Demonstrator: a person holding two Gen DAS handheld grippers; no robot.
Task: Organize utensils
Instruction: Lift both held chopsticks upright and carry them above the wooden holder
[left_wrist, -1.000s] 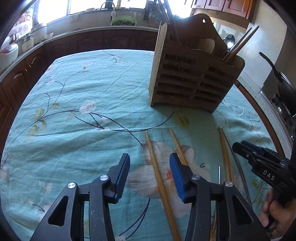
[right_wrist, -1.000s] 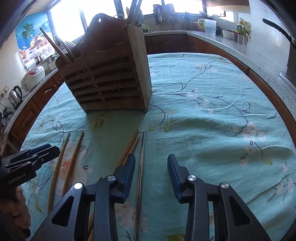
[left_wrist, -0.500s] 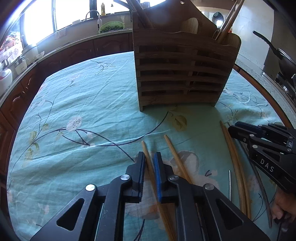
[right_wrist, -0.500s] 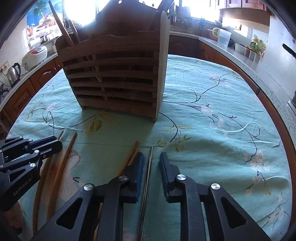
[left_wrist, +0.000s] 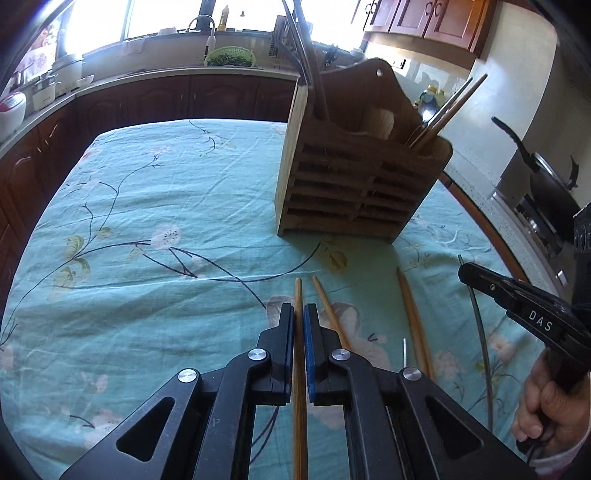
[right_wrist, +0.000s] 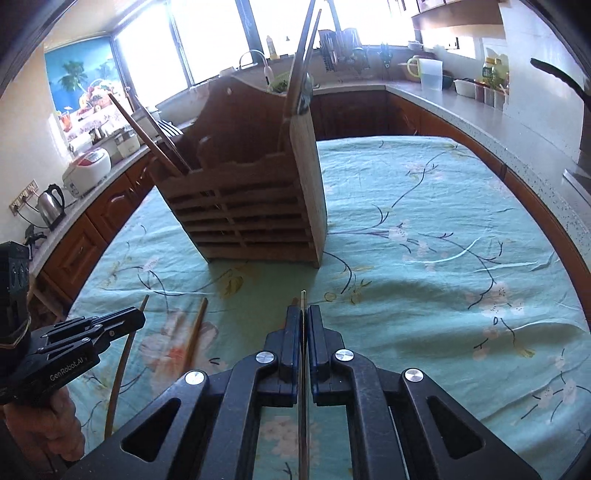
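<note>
A slatted wooden utensil holder stands on the teal floral tablecloth with several utensils upright in it. My left gripper is shut on a wooden chopstick and holds it off the cloth. My right gripper is shut on a thin metal chopstick, whose tip pokes out past the fingers. More wooden chopsticks and a loose one lie on the cloth between the grippers. The right gripper also shows in the left wrist view, the left gripper in the right wrist view.
Kitchen counters with dark wood cabinets ring the table. A rice cooker and kettle stand on the left counter, a pitcher on the back counter, a pan on the right stove.
Both grippers closed from open onto chopsticks, the left on a wooden one, the right on the metal one, and have lifted them off the cloth.
</note>
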